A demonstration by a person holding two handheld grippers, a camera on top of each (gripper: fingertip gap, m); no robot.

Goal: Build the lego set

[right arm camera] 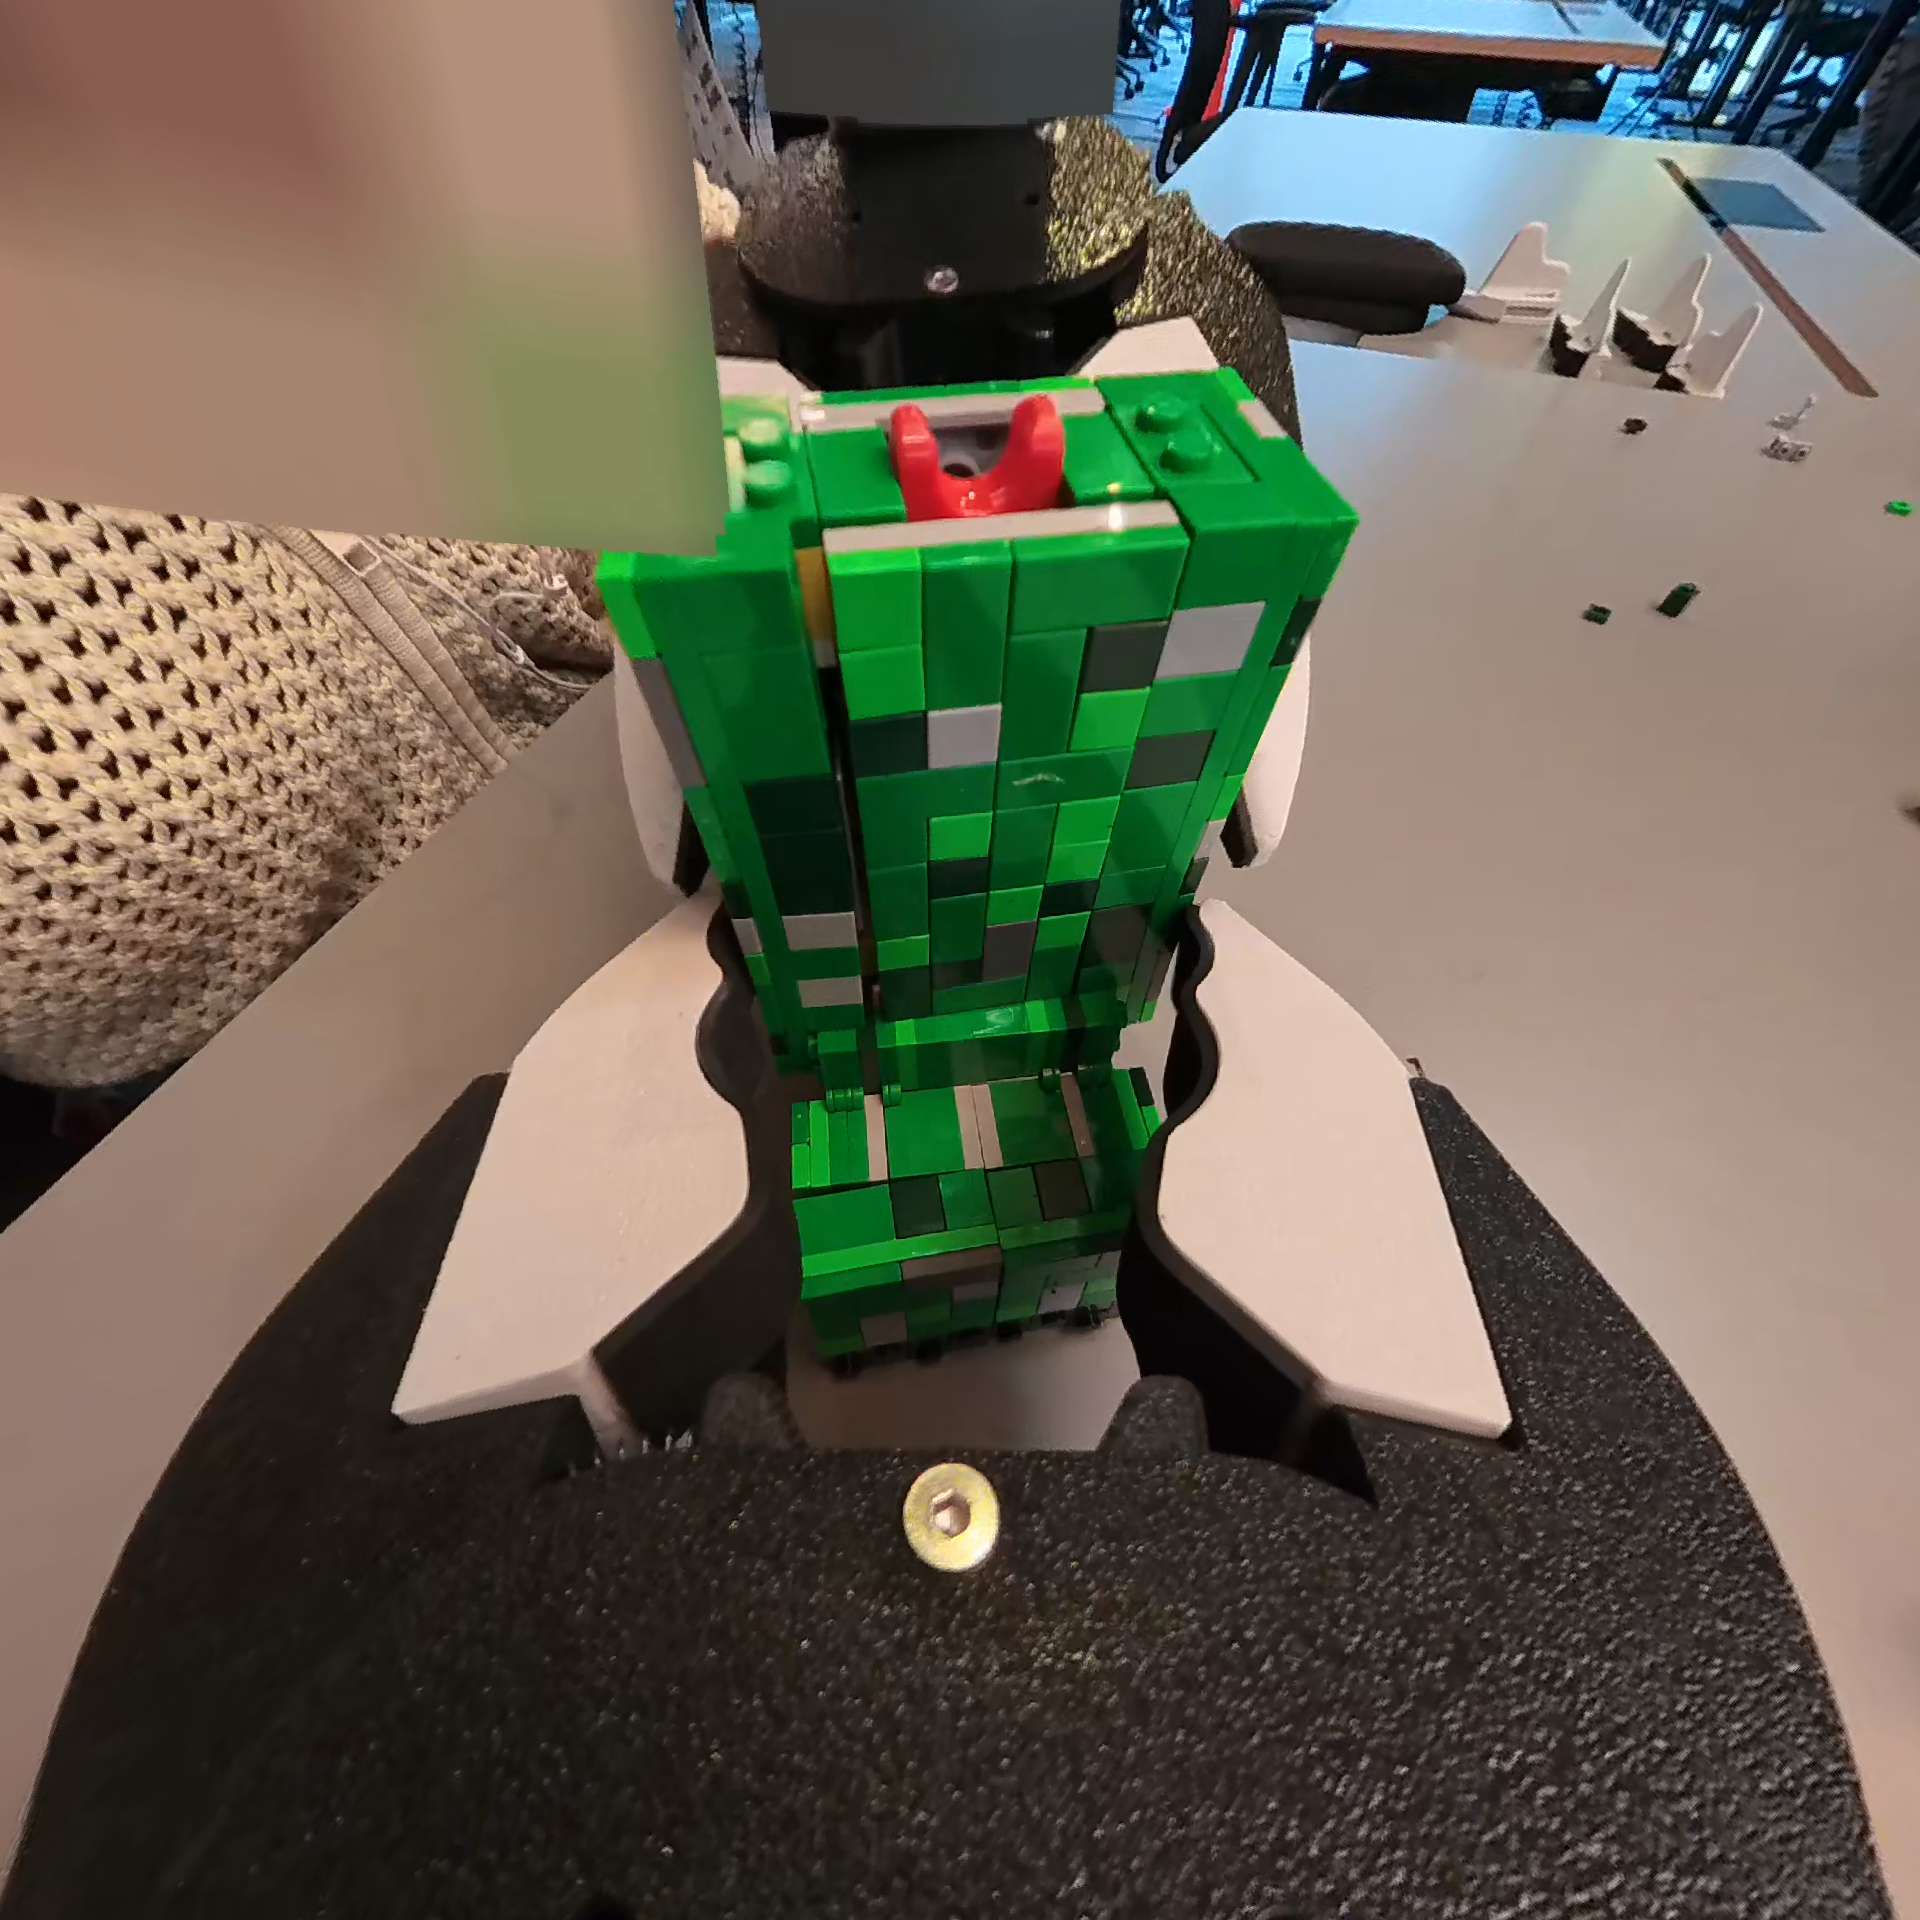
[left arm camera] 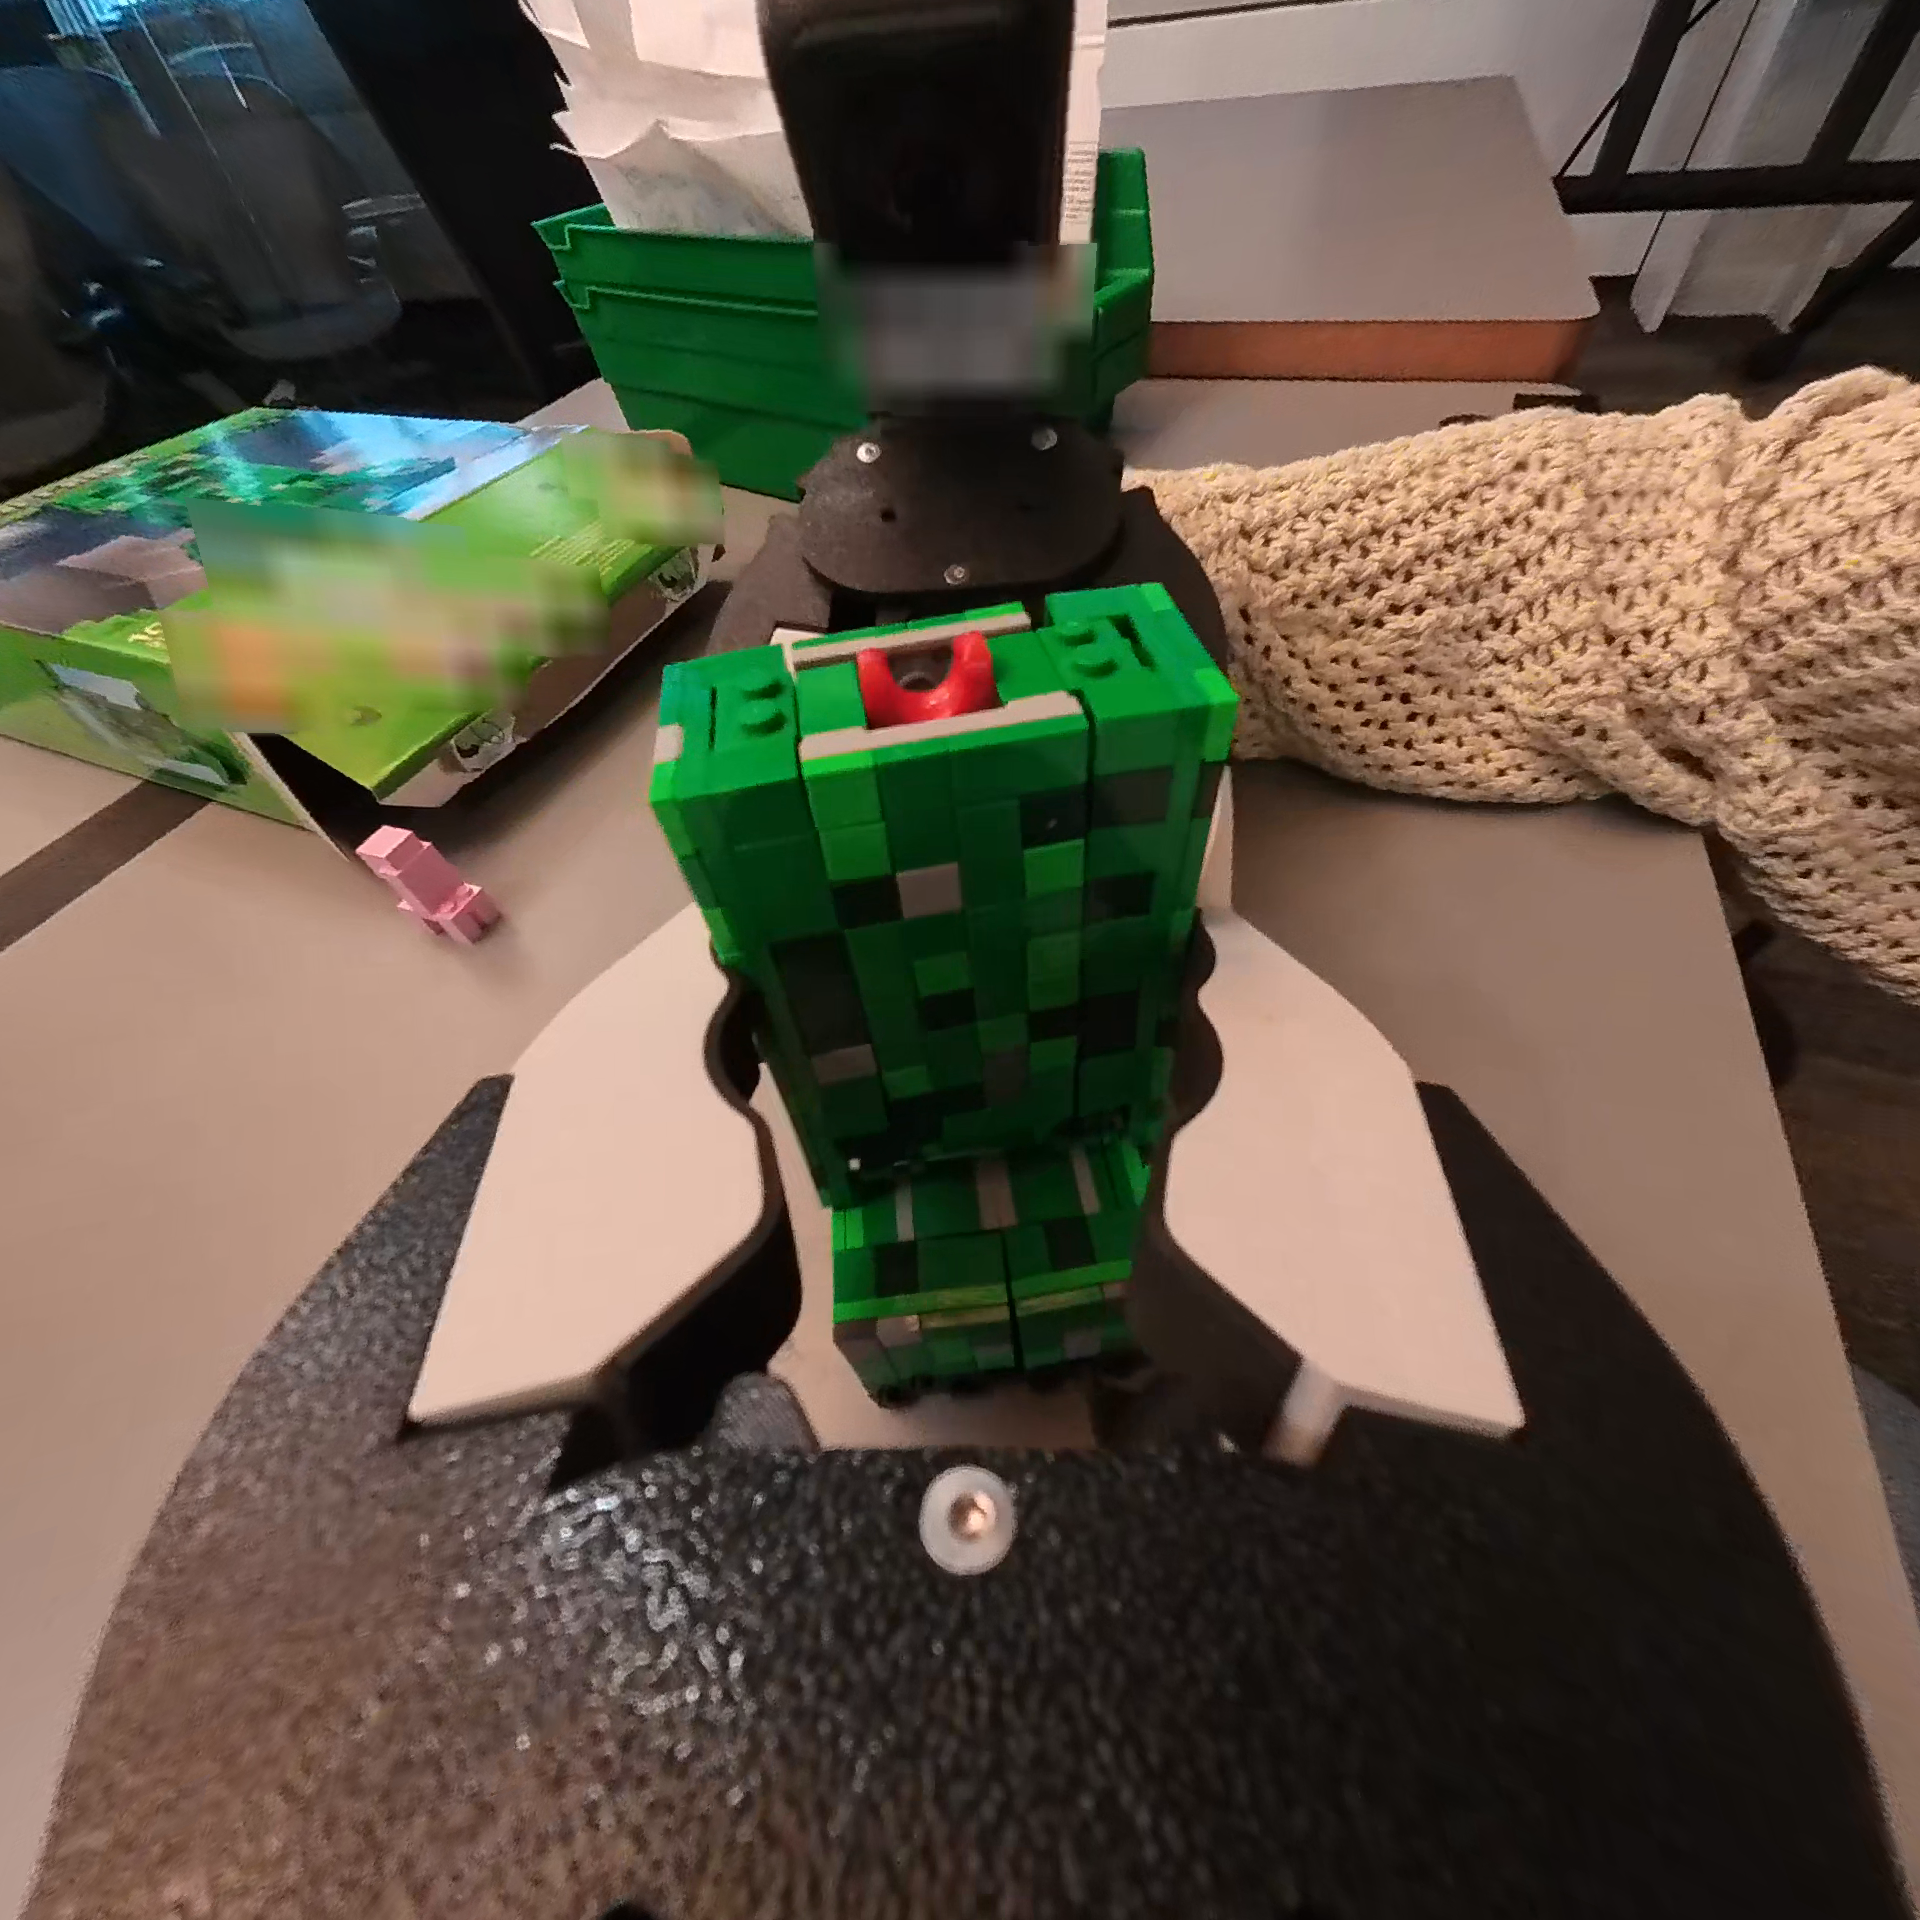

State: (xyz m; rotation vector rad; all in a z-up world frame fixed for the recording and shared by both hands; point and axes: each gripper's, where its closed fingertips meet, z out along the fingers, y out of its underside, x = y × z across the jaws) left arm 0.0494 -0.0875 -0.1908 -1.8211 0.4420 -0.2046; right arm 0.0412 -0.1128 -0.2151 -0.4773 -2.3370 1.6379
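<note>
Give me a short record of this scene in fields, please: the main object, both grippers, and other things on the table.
main object: green lego figure, upright, red clip in its top
left gripper: shut on the figure's lower body
right gripper: shut on it from the opposite side
table: lego box, pink pig figure, green bins
loose pieces: small, scattered

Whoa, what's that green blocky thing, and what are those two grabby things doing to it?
It's a green lego figure, standing on a grey table. A person in a knitted sleeve holds two grippers facing each other. The left gripper and the right gripper both squeeze the figure's body from opposite sides. A red piece sits in a slot on top. There is no head yet. A small pink figure and the set's box wait nearby.
</note>
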